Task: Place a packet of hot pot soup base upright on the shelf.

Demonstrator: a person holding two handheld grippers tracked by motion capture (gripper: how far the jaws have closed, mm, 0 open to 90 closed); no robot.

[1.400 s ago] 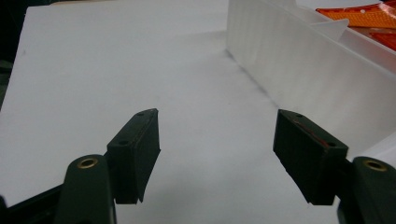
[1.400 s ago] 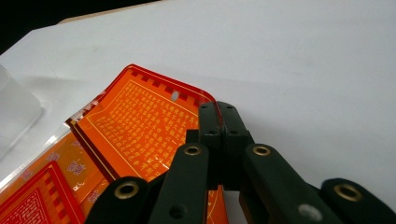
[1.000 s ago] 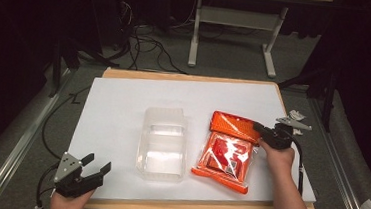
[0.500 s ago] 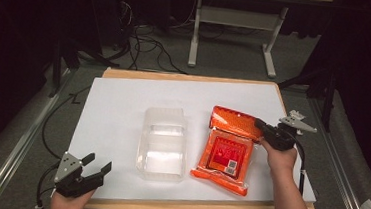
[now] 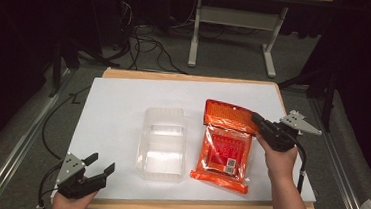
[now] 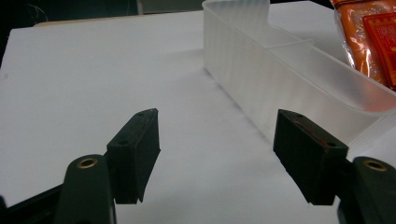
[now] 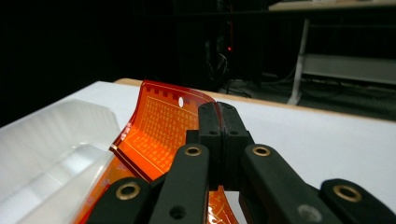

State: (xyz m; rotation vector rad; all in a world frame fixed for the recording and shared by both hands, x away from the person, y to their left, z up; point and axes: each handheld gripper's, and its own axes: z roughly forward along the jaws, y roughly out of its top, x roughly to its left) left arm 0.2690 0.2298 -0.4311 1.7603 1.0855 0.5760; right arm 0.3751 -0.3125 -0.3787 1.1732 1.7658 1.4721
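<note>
Step in hand: the orange printed plastic snack packet [image 5: 224, 146] is held by its top header edge and judged to be mid-lift, on its way to the clear ribbed plastic tray [image 5: 162, 144].
Right gripper [image 5: 258, 121]: fingers [image 7: 219, 122] are pressed together on the packet's orange header strip; in the right gripper view the header is seen curled upward from the pinch.
Left gripper [image 5: 102, 163]: fingers [image 6: 136, 145] are spread wide, nothing between them; it is held low over the near left corner of the white-covered bench [image 5: 123, 104], aimed toward the tray.
Packet position: it lies just right of the tray, lower part flat on the bench, top end raised; touching or a small gap to the tray wall, cannot be told.
Tray: it is seen empty, with a divider across it, near the bench centre.
Progress: judged early; nothing is placed in the tray.
Next move: a lift clear of the tray wall is called for, then a carry leftward over a compartment before release.
Risk: the limp packet may sag and catch the tray rim; the tray may need steadying by the left gripper.
</note>
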